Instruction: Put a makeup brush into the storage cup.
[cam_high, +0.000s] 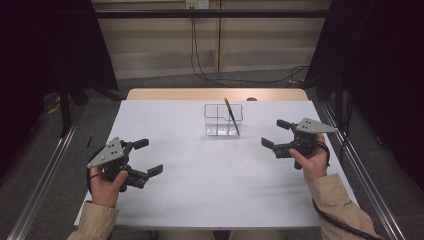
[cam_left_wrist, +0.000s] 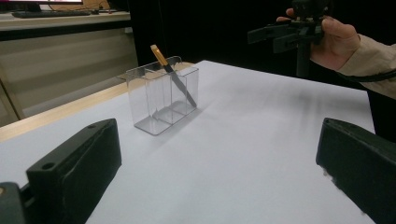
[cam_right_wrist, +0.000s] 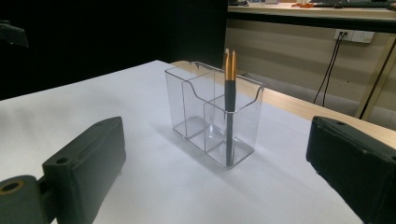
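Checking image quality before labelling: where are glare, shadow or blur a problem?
High view: dim, dark surroundings, soft shadows on the table. Left gripper view: organiser sharp, near claw blurred. Right gripper view: pens crisp, faint glints on the clear walls.

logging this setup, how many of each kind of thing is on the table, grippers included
grippers: 2, left and right, both open
clear holder: 1
pens in it: 2, seen in the right gripper view
total: 5
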